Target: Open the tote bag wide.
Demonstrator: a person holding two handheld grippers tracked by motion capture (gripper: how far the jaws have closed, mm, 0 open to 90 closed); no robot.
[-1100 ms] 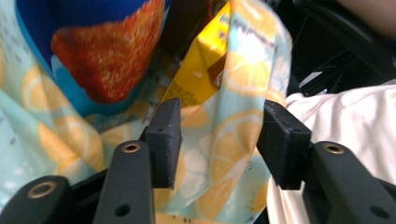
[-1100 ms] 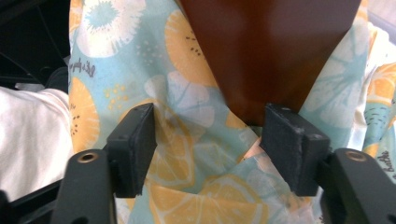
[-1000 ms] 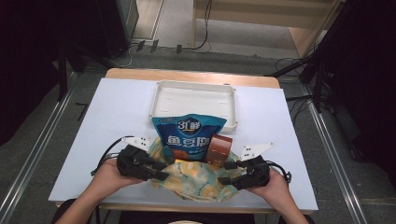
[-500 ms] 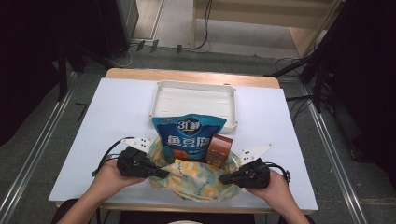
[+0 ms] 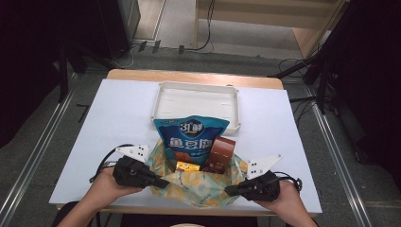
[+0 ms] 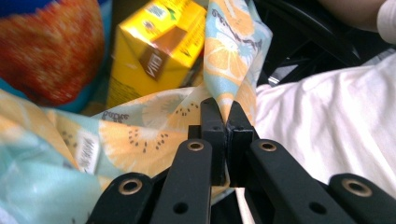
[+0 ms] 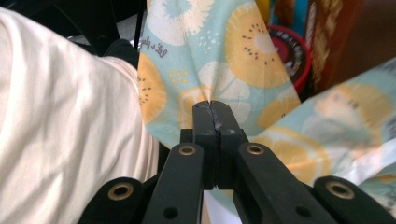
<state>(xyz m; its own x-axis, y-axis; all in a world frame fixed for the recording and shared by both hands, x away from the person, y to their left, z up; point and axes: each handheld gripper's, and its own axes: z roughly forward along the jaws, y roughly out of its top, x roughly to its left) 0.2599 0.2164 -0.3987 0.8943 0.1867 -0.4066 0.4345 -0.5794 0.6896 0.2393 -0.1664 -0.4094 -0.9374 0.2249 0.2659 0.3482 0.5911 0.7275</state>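
A cloth bag printed with orange and kiwi slices lies open at the table's near edge. Inside it stand a blue snack packet, a brown box and a small yellow carton. My left gripper is shut on the bag's left rim, with the fabric pinched between the jaws; the yellow carton sits just beyond. My right gripper is shut on the right rim, and the cloth rises from its closed jaws in front of the brown box.
An empty white tray sits behind the bag at the table's middle back. Bare pale-blue tabletop lies to either side. The person's white-clad body is close behind both grippers.
Both grippers have closed on the bag's rim, one on each side. The right hand has shifted slightly toward the near edge and the cloth there stands up more.
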